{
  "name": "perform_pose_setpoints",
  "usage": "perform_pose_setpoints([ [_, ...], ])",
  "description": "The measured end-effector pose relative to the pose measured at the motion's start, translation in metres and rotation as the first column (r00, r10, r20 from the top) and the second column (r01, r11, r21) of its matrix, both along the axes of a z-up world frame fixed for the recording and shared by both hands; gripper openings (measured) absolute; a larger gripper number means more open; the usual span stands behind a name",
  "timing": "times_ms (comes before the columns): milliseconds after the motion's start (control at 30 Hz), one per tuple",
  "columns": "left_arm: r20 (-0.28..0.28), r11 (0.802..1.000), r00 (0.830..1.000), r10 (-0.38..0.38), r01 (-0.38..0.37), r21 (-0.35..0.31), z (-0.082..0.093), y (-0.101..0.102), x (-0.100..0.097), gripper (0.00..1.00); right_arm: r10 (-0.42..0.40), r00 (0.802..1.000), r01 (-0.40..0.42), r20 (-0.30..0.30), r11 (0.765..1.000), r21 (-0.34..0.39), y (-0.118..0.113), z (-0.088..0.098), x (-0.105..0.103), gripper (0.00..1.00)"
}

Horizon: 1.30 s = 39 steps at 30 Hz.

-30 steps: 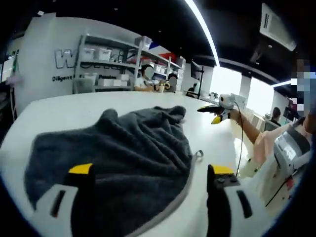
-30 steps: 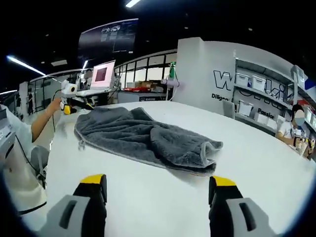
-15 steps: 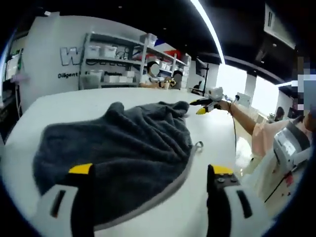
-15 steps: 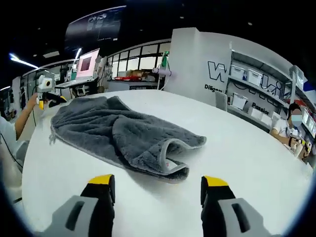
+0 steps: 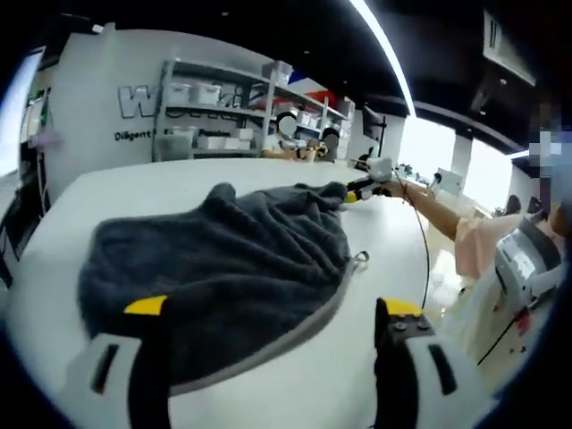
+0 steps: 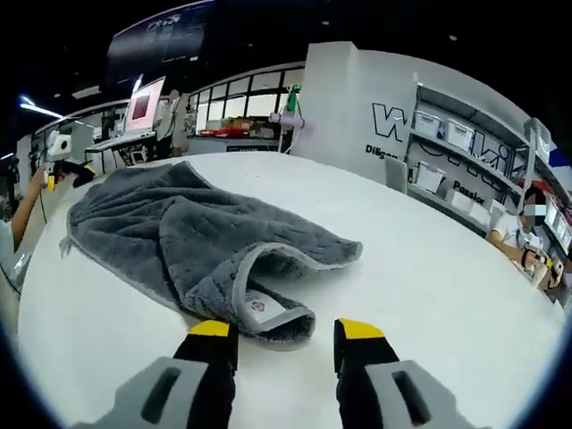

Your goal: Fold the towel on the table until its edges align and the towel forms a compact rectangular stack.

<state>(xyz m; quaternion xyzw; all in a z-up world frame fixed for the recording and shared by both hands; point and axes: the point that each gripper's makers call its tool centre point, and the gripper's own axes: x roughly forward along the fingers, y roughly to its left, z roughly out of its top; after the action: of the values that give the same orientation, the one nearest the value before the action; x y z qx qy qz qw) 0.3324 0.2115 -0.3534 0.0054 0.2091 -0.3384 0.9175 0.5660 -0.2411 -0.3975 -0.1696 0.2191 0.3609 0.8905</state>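
Only here: towel [image 6: 188,241] label [image 6: 256,307].

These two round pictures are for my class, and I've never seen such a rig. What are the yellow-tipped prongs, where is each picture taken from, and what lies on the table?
A person holds a pair of tongs in each hand, with a camera riding on each. The prongs are each camera's own tongs: left tongs in the left gripper view, right tongs in the right. A grey towel lies rumpled on a white table. Both tongs are open and hold nothing; the right ones sit close to the towel's folded corner.
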Motion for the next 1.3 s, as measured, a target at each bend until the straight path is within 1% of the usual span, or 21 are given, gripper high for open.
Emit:
perform_pose_setpoints([
  [67,0.002,1.0,1.0,-0.003,0.003,0.004,-0.001,0.0,-0.001,0.99,0.007,1.0,-0.007,-0.011,1.0,-0.002,0.002,-0.003,0.001,0.4],
  [133,-0.004,1.0,1.0,-0.006,0.006,0.011,-0.002,0.001,-0.003,0.99,0.016,0.999,-0.016,-0.031,1.0,0.012,0.007,-0.008,0.001,0.35],
  [200,-0.007,1.0,1.0,-0.004,0.004,0.015,-0.003,0.001,-0.004,0.99,0.005,0.999,-0.004,-0.038,1.0,0.028,0.008,-0.01,0.004,0.33],
  [333,-0.005,1.0,1.0,0.003,-0.003,0.012,-0.002,0.004,-0.004,0.99,-0.006,0.998,0.009,-0.06,0.998,0.06,0.006,-0.012,0.006,0.18],
  [367,-0.006,1.0,1.0,0.004,-0.004,0.012,-0.003,0.004,-0.004,0.99,0.0,0.998,0.004,-0.067,0.998,0.068,0.007,-0.014,0.005,0.15],
  [533,-0.016,1.0,1.0,0.006,-0.005,0.02,-0.007,0.006,-0.005,0.99,0.011,0.997,-0.003,-0.083,0.995,0.1,0.011,-0.014,0.003,0.07],
  [600,-0.02,1.0,1.0,0.005,-0.005,0.017,-0.008,0.006,-0.006,0.99,-0.003,0.994,0.016,-0.11,0.993,0.113,0.012,-0.013,-0.001,0.06],
  [700,-0.022,1.0,1.0,0.004,-0.003,0.019,-0.01,0.006,-0.007,0.99,-0.032,0.981,0.06,-0.192,0.988,0.14,0.008,-0.012,-0.013,0.05],
  [733,-0.024,1.0,1.0,0.003,-0.002,0.022,-0.01,0.006,-0.008,0.99,-0.032,0.979,0.062,-0.2,0.987,0.149,0.007,-0.01,-0.017,0.05],
  [800,-0.026,1.0,1.0,0.001,-0.001,0.026,-0.011,0.006,-0.009,0.99,-0.036,0.977,0.069,-0.208,0.986,0.154,0.0,-0.006,-0.026,0.05],
  [933,-0.026,1.0,1.0,-0.004,0.004,0.027,-0.01,0.007,-0.008,0.99,-0.054,0.974,0.081,-0.219,0.99,0.119,-0.021,-0.005,-0.044,0.05],
  [1033,-0.025,0.999,1.0,-0.016,0.016,0.031,-0.011,0.004,-0.007,0.99,-0.059,0.968,0.086,-0.243,0.991,0.106,-0.034,-0.004,-0.062,0.05],
  [1100,-0.025,0.999,1.0,-0.019,0.02,0.034,-0.011,0.004,-0.006,0.99,-0.064,0.966,0.088,-0.25,0.993,0.084,-0.042,-0.005,-0.073,0.05],
  [1133,-0.024,0.999,1.0,-0.02,0.02,0.035,-0.011,0.004,-0.005,0.99,-0.065,0.965,0.088,-0.252,0.993,0.079,-0.044,-0.005,-0.077,0.05],
  [1200,-0.023,0.999,0.999,-0.022,0.023,0.042,-0.012,0.002,-0.005,0.99,-0.067,0.963,0.088,-0.262,0.994,0.068,-0.051,-0.004,-0.092,0.05],
  [1300,-0.024,0.999,0.999,-0.027,0.028,0.045,-0.012,0.002,-0.005,0.99,-0.064,0.963,0.083,-0.264,0.994,0.064,-0.054,-0.002,-0.107,0.05],
])
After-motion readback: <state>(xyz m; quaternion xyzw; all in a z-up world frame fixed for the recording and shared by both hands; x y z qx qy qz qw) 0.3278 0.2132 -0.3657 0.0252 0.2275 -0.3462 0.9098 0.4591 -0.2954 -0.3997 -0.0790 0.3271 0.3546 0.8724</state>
